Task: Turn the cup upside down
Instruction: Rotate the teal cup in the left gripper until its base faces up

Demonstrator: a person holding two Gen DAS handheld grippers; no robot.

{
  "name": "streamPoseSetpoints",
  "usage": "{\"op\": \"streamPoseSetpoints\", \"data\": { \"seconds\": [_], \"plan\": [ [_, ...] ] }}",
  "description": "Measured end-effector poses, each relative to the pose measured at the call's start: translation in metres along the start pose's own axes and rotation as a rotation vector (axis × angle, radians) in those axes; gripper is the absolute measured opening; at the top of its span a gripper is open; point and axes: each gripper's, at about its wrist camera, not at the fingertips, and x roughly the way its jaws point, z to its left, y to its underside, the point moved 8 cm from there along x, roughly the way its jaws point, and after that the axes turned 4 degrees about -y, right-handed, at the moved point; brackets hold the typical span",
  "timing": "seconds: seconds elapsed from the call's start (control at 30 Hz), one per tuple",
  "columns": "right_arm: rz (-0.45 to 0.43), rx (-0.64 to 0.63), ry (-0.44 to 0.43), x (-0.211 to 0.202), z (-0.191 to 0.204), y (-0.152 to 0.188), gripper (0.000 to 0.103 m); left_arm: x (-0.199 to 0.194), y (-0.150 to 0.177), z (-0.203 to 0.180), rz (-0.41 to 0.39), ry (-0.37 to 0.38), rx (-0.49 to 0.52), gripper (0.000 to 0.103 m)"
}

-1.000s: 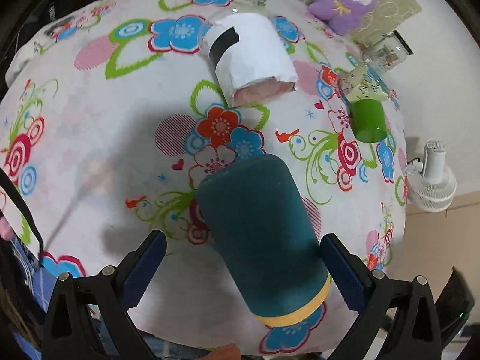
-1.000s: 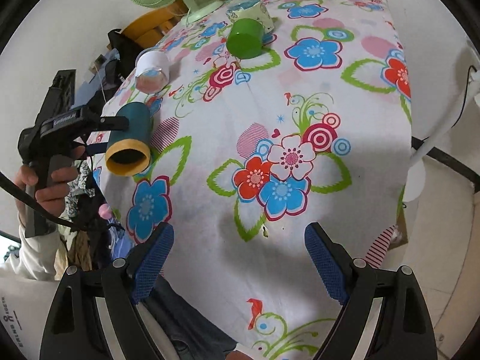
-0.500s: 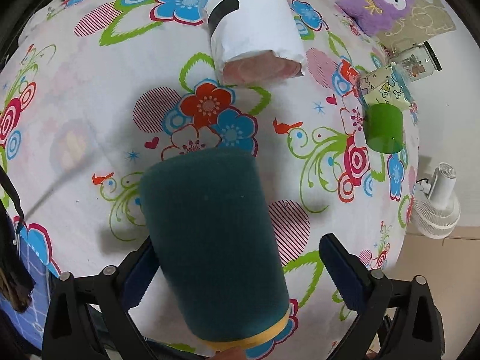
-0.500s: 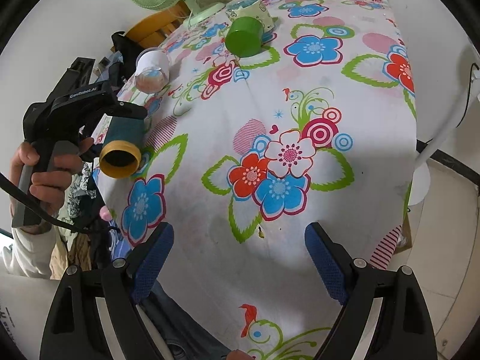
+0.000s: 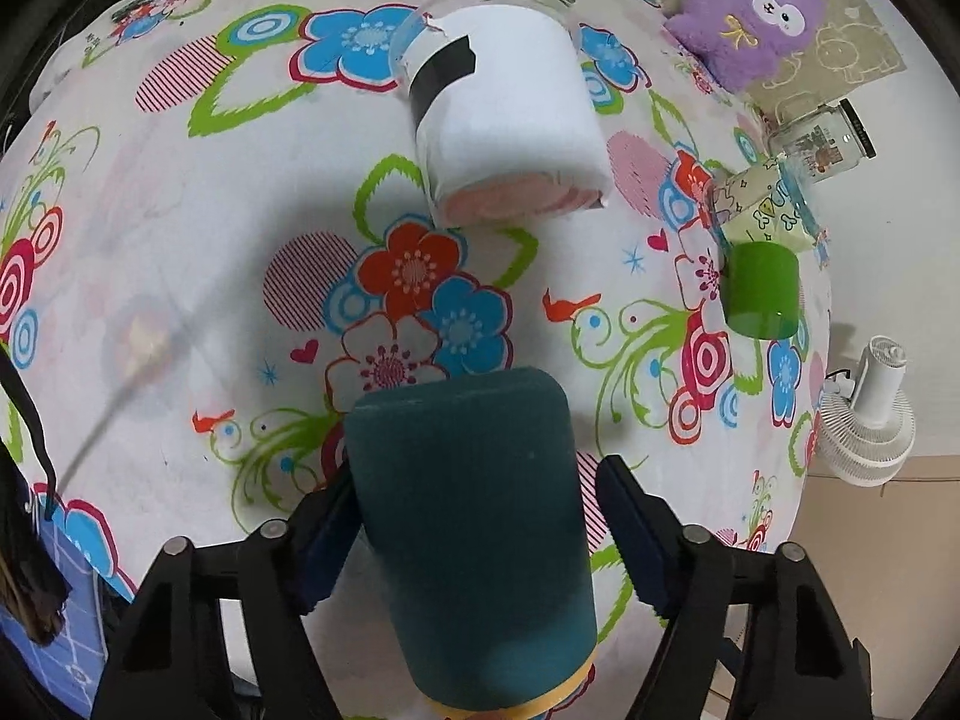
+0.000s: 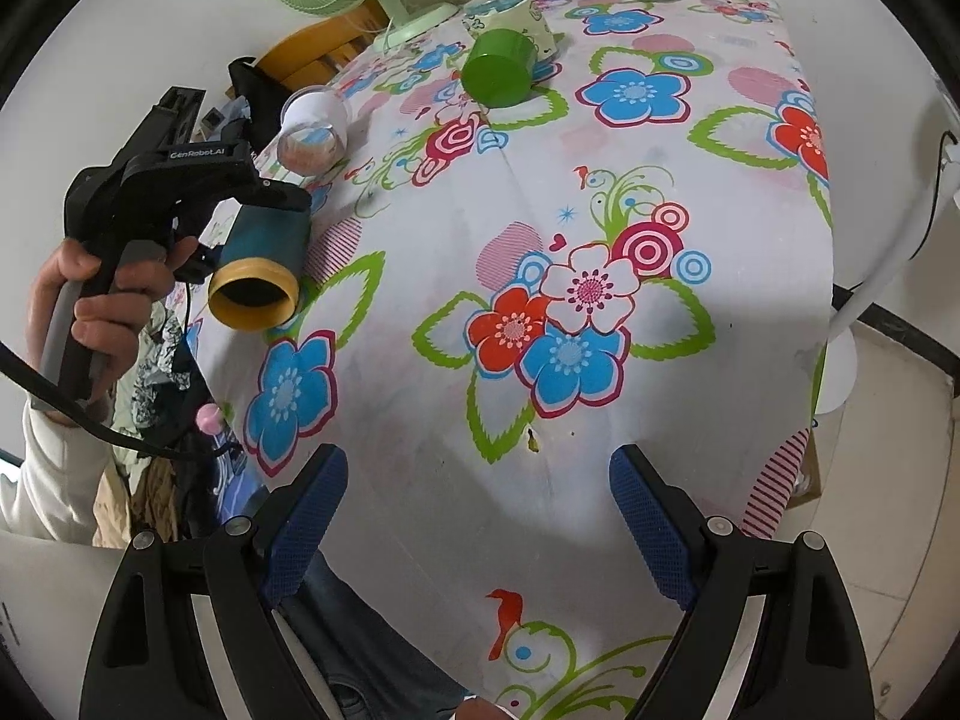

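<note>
Teal cup [image 5: 474, 534] now between tool pads [image 5: 630, 534]

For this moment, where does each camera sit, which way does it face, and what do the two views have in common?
Left wrist: on the left gripper, looking along its fingers across the floral tablecloth; the dark teal felt-covered cup with yellow rim lies between its blue pads.
Right wrist: on the right gripper, open and empty, facing the cloth; a hand and pale sleeve show at left.
Shared: the teal cup, the white paper-wrapped clear cup, the green plastic cup.
</note>
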Motion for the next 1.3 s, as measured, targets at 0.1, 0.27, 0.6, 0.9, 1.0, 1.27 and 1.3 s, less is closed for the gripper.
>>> {"op": "streamPoseSetpoints", "data": {
  "seconds": [0.1,0.27,0.6,0.9,1.0,1.27,1.3],
  "plan": [
    [-0.003,0.006,-0.005,0.000,-0.001,0.000,0.090,0.001,0.000,-0.004,0.002,0.019,0.021,0.068],
    [-0.006,0.003,-0.003,0.000,0.000,0.000,0.090,-0.005,0.001,-0.009,-0.024,0.044,0.061,0.068],
    [-0.096,-0.023,0.080,-0.009,0.012,-0.014,0.091,-0.055,-0.006,-0.026,-0.242,0.048,0.195,0.067],
    [-0.265,-0.230,0.154,-0.018,0.091,-0.041,0.090,-0.087,-0.006,-0.025,-0.403,-0.053,0.306,0.067],
    [-0.290,-0.287,0.154,-0.013,0.116,-0.047,0.090,-0.097,-0.006,-0.019,-0.434,-0.091,0.338,0.067],
    [-0.335,-0.301,0.103,0.002,0.145,-0.061,0.090,-0.120,-0.006,-0.003,-0.525,-0.142,0.384,0.067],
    [-0.346,-0.302,0.095,0.002,0.148,-0.062,0.091,-0.122,-0.006,-0.002,-0.532,-0.140,0.389,0.067]
  ]
}}
